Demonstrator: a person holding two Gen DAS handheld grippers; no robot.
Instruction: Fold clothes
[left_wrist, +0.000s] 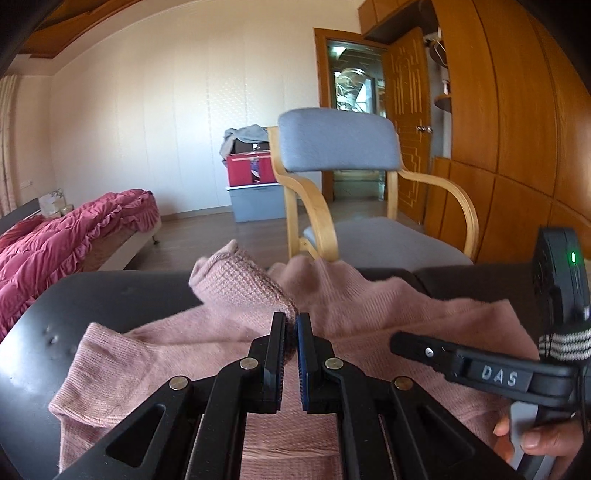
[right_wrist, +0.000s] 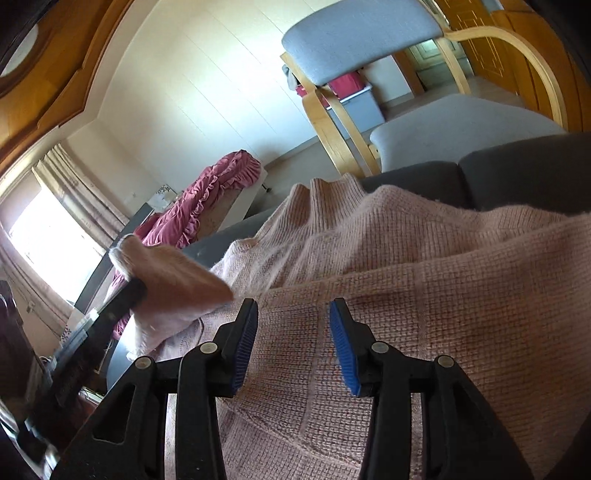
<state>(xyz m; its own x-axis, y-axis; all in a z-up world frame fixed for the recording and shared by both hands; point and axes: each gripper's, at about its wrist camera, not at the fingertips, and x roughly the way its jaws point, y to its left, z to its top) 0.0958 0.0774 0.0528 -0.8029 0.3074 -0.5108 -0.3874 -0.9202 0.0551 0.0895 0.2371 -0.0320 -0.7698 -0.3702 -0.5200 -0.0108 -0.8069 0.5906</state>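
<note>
Across the lower half of both frames: pink sweater (left_wrist: 373, 317) spread on dark table (left_wrist: 92, 295) | left gripper (left_wrist: 291, 332) clamped on a sleeve fold | right gripper (right_wrist: 293, 325) parted, empty | step: folding sleeve inward | next: lay sleeve flat, release.

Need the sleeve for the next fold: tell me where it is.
In the left wrist view, the left claw is shut on the pink sleeve, lifted above the sweater on the dark table.
</note>
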